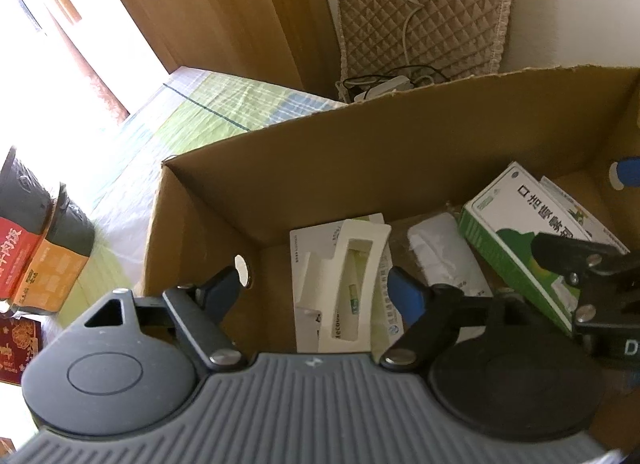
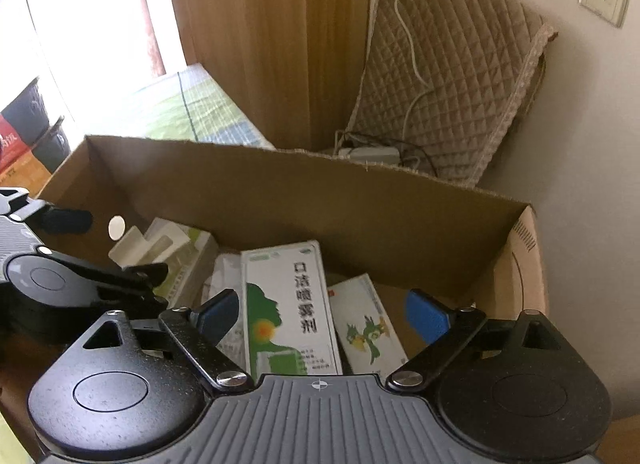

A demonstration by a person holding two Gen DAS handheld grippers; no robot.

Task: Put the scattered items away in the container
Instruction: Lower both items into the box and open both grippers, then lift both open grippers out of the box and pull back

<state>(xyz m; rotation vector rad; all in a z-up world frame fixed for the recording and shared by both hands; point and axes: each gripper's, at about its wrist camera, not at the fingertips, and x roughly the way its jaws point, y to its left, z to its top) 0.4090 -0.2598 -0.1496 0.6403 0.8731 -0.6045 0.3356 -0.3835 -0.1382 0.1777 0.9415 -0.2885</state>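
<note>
We hold both hand-held grippers, left (image 1: 316,288) and right (image 2: 324,316), spread empty above the packets (image 2: 286,304) in the cardboard box (image 2: 360,199).

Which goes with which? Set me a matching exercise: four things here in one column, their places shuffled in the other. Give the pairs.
1 green-and-white box
2 bird-print box
3 white insert
4 quilted pad

a outside, leaning on the wall
b left end of the cardboard box
c middle of the cardboard box
d in the cardboard box, right of the middle item

Pairs: 1-c, 2-d, 3-b, 4-a
</note>
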